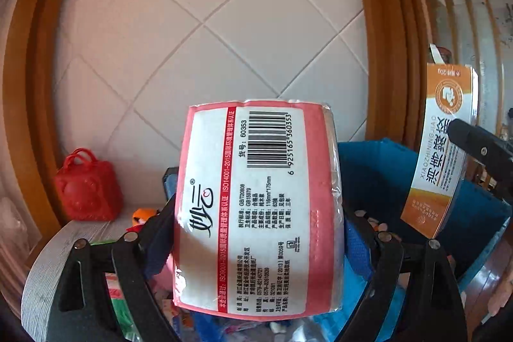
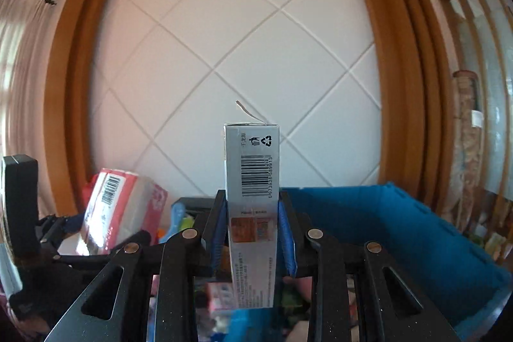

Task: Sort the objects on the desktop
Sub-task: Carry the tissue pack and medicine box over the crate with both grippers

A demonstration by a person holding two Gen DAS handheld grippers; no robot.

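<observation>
1. The left gripper (image 1: 256, 233) clamped the pink plastic-wrapped tissue pack (image 1: 256, 207) across its width, holding it upright.
2. The right gripper (image 2: 253, 233) gripped the narrow grey cardboard box (image 2: 251, 201) by its sides.
3. Both items were held over the blue plastic crate (image 2: 400, 233), presumably for sorting.

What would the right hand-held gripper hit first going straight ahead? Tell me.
Likely the white tiled wall. The right hand-held gripper, shut on a slim box, points above the blue bin; depth is unclear.
</observation>
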